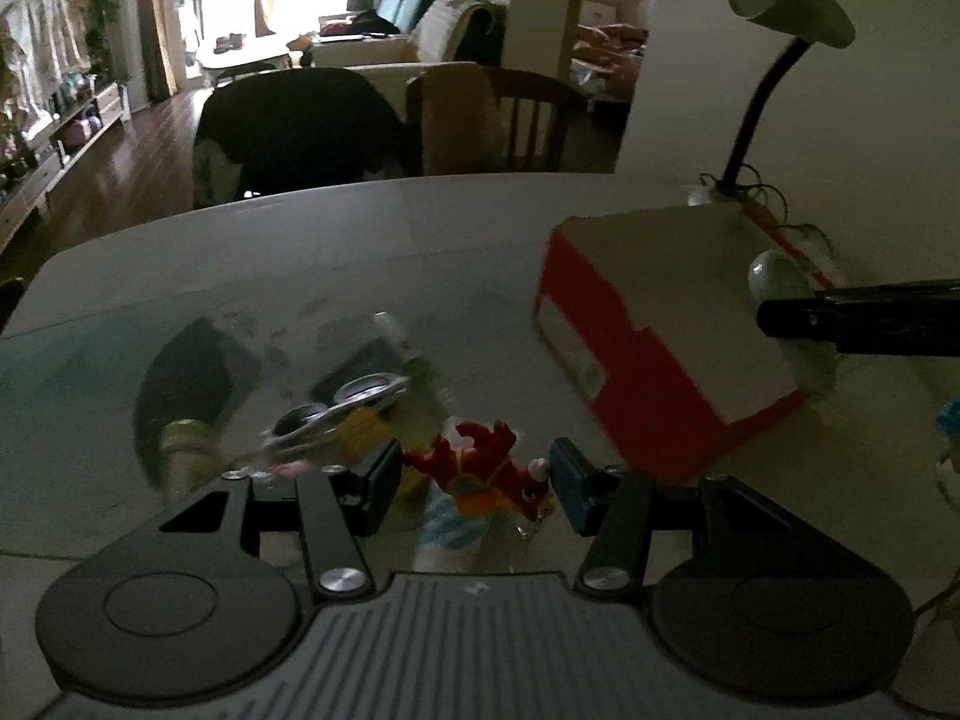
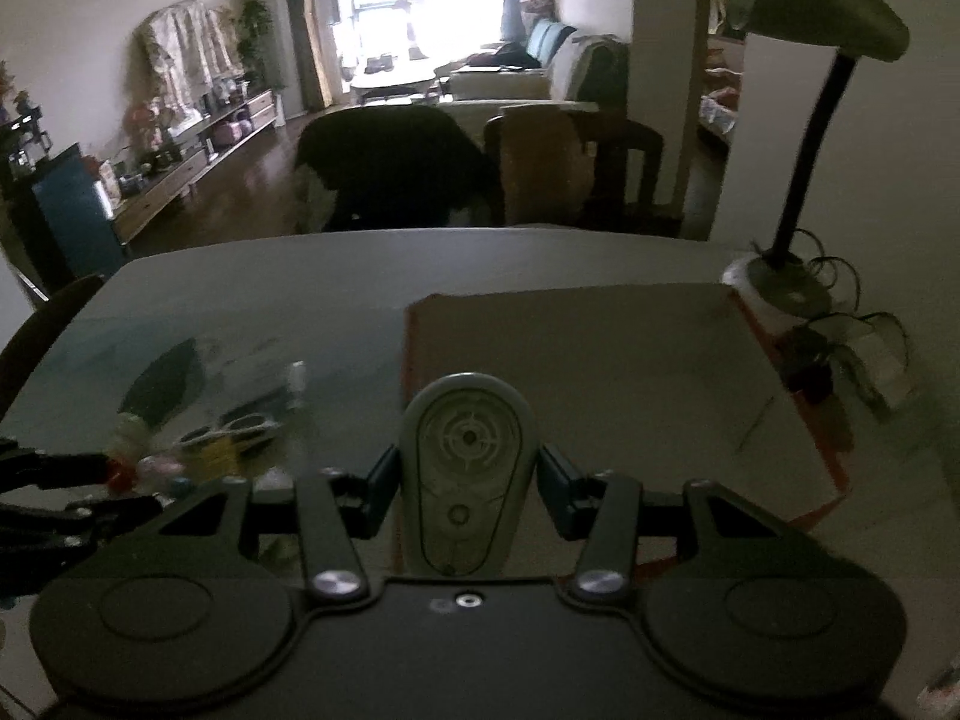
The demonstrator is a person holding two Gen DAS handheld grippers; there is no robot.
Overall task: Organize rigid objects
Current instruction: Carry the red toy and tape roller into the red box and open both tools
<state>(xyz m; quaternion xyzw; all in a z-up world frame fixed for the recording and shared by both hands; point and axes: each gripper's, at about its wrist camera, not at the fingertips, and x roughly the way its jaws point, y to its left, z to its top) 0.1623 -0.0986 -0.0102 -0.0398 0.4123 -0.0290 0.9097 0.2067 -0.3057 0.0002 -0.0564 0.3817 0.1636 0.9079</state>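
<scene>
My left gripper (image 1: 477,483) is shut on a small red toy figure (image 1: 480,468), held above the table among scattered items. A red-sided box with a pale top (image 1: 660,312) stands to its right. My right gripper (image 2: 468,492) is shut on a grey oval device (image 2: 468,456) with a round dial face, held over the near edge of the box (image 2: 600,372). In the left wrist view the right gripper's fingers (image 1: 840,324) reach in from the right edge with the oval device (image 1: 780,276). The left gripper's fingers (image 2: 60,492) and the toy (image 2: 120,471) show at the left edge of the right wrist view.
Scissors (image 1: 348,402) lie on the glass-topped table (image 1: 300,252) with a small bottle (image 1: 396,330) and other blurred bits (image 2: 156,468). A green gooseneck lamp (image 1: 786,0) stands behind the box, its base (image 2: 780,288) amid tangled cords. Two chairs (image 1: 300,120) stand at the far edge.
</scene>
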